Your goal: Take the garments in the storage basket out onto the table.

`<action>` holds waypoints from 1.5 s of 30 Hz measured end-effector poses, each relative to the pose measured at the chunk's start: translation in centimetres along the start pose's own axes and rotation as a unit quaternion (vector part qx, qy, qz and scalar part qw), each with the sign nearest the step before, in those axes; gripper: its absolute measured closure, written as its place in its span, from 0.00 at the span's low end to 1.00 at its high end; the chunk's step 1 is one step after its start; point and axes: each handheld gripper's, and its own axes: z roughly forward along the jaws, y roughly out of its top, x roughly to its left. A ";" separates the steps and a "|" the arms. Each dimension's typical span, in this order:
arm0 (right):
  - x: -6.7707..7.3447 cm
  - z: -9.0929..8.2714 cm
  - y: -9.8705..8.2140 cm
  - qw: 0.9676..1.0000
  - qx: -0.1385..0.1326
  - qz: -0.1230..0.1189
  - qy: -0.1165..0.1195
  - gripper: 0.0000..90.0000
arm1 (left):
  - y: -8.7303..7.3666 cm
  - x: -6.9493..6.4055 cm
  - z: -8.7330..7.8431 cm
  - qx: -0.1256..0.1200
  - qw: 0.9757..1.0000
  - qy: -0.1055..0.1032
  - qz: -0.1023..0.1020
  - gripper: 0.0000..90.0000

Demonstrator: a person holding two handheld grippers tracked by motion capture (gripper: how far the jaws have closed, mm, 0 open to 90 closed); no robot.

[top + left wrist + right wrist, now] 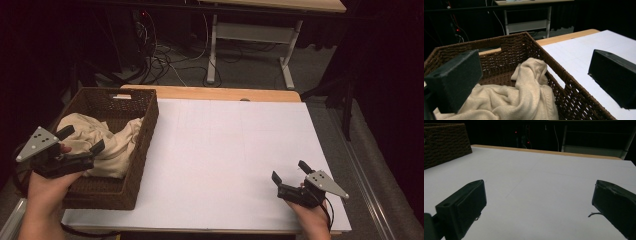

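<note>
While both jaws gape wide, left gripper (82,141) hovers over cream cloth (111,142) — in wicker basket (145,135).

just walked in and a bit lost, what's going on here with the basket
A person holds a hand-held gripper in each hand. The left hand-held gripper hovers open over a cream cloth bunched in a brown wicker basket, gripping nothing. The right hand-held gripper sits open over the bare white table.
</note>
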 end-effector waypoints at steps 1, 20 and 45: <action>-0.2 0.3 0.3 1.000 0.001 0.002 0.004 0.00 | 0.0 0.0 0.2 0.007 1.000 0.004 0.003 0.00; 0.0 2.3 0.0 0.998 0.053 -0.033 0.023 0.00 | 0.1 4.1 1.5 0.113 0.993 0.033 -0.007 0.00; -2.1 -0.2 -0.1 0.999 0.011 -0.005 0.049 0.00 | -1.8 3.7 6.3 0.367 0.928 -0.049 0.036 0.00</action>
